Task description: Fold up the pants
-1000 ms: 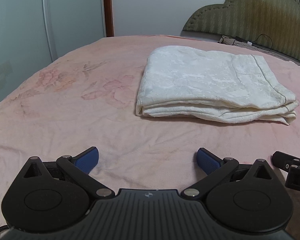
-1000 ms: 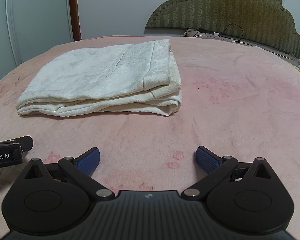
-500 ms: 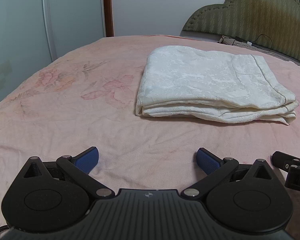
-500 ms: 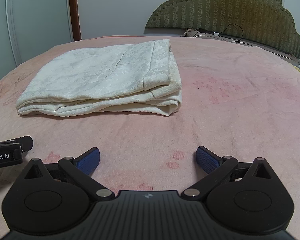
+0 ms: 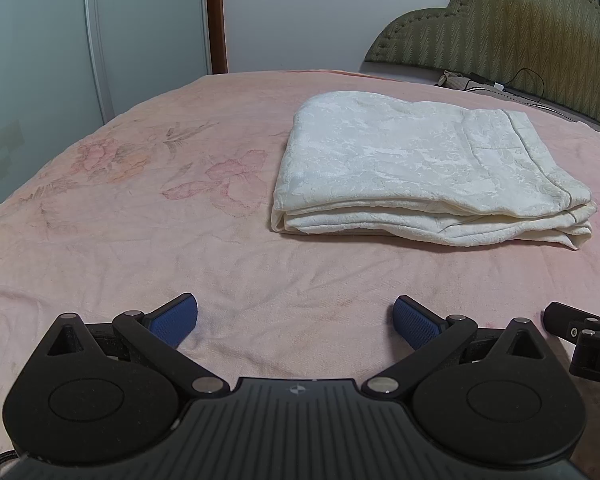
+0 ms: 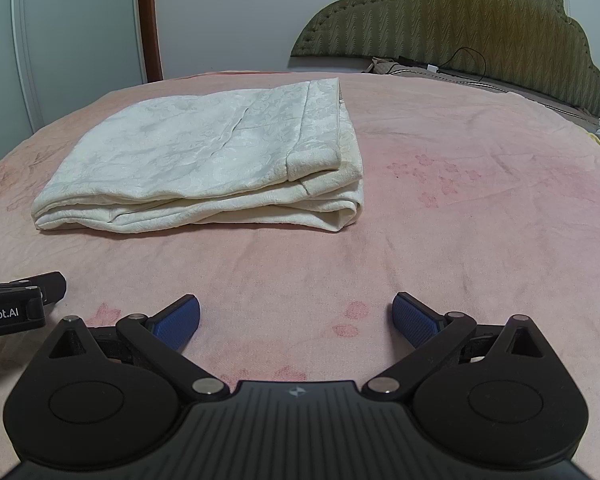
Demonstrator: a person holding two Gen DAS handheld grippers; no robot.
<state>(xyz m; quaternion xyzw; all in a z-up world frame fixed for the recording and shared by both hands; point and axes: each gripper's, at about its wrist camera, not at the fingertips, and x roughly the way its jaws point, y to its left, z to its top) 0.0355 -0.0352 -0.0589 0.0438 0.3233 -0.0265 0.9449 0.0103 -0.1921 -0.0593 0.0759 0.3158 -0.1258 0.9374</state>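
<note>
The pants (image 5: 424,172) are seen folded into a neat stack on the bed (image 5: 140,208); both grippers' fingers (image 5: 174,320) are spread apart, nothing held, short of the stack

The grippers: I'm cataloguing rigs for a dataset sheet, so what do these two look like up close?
Both match. The left gripper and right gripper have matte black bodies with two round discs, silver pivot pins, a ribbed centre plate bearing a small emblem, and blue textured fingertip pads. White "Robot.AI" lettering marks the left one's side. No sleeves or hands are visible.
</note>
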